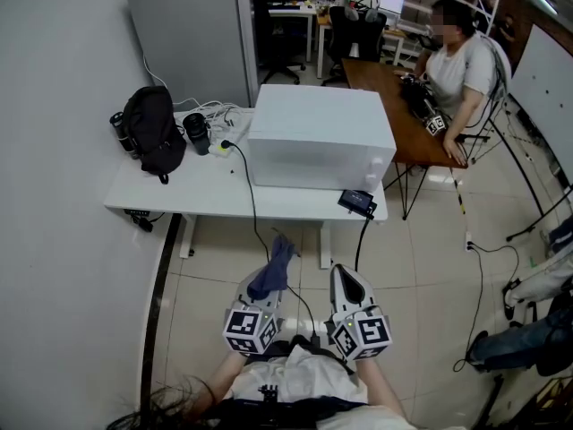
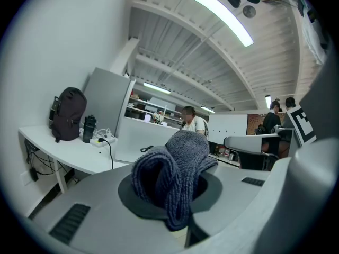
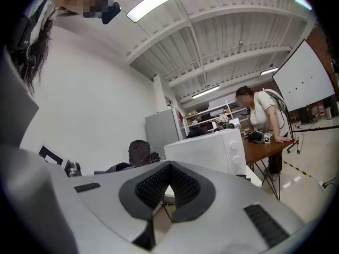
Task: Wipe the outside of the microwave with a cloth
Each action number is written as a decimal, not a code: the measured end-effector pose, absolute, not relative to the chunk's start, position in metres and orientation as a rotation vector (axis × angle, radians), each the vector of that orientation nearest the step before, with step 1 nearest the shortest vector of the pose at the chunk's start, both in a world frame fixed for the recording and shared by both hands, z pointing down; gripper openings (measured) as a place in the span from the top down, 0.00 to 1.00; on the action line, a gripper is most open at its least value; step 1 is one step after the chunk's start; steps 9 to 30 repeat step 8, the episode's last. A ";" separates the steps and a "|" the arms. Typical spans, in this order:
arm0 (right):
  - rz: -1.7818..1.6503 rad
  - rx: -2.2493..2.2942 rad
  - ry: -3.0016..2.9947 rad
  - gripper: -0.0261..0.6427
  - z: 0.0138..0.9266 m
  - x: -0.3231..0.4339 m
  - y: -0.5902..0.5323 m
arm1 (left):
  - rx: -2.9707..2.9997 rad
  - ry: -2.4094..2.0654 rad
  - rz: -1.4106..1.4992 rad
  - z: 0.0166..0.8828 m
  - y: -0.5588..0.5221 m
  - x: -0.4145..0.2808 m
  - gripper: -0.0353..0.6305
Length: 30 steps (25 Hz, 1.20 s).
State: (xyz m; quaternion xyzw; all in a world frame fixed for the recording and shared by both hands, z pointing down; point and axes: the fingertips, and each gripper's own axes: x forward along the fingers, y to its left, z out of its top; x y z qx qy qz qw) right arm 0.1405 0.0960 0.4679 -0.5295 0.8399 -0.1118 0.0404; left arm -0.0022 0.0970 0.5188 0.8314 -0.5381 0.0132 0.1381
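Observation:
The white microwave (image 1: 320,137) stands on a white table (image 1: 192,191), its knob side facing right; it also shows in the right gripper view as a white microwave (image 3: 209,151). My left gripper (image 1: 265,287) is shut on a dark blue cloth (image 1: 275,267), which sticks out past the jaws toward the table. In the left gripper view the folded cloth (image 2: 172,176) fills the space between the jaws. My right gripper (image 1: 346,285) is shut with nothing in it. Both grippers hang over the floor, well short of the table's front edge.
A black backpack (image 1: 152,131), a black bottle (image 1: 197,133) and a power strip with cables sit on the table's left part. A small black device (image 1: 356,202) lies at the front right corner. A person (image 1: 458,65) leans on a brown desk (image 1: 394,97) behind.

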 end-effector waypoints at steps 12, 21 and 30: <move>-0.328 -1.613 2.575 0.94 0.470 0.138 0.099 | 2.394 -1.594 0.040 0.518 0.098 -0.011 0.87; -0.328 -1.613 2.575 0.94 0.470 0.138 0.099 | 2.394 -1.594 0.040 0.518 0.098 -0.011 0.87; -0.328 -1.613 2.575 0.94 0.470 0.138 0.099 | 2.394 -1.594 0.040 0.518 0.098 -0.011 0.87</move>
